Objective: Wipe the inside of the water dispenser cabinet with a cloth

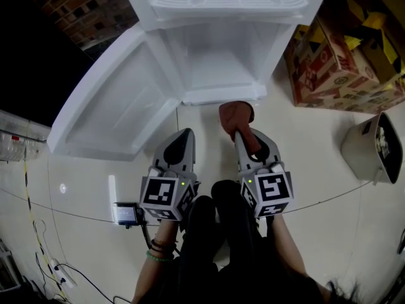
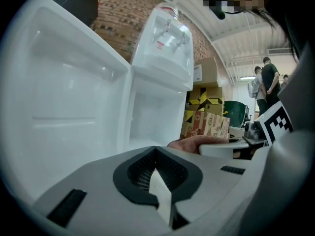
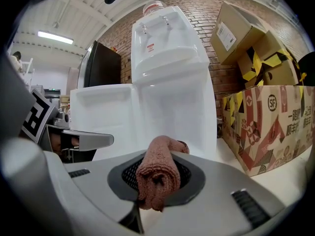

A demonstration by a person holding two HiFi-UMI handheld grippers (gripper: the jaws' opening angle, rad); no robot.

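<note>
Water dispenser (image 1: 228,56): white throughout; cabinet interior and open door (image 1: 117,103) were the same white. Cloth (image 1: 236,114): rusty reddish-brown, plain, with a looped terry weave. Left gripper (image 1: 186,133) and right gripper (image 1: 244,136): pale grey shells; the fingers (image 3: 211,215) carried black ribbed pads. Marker cubes (image 1: 166,194): black square patterns on white. Floor (image 1: 310,170): cream, crossed by thin dark joint lines. Brick wall (image 1: 82,11): red-brown with pale mortar. Cardboard box (image 1: 329,75): tan, printed in red and white. Rear box (image 1: 373,24): brown with yellow-and-black stripes. Round bin (image 1: 364,151): beige. Far bin (image 2: 235,111): dark green.
</note>
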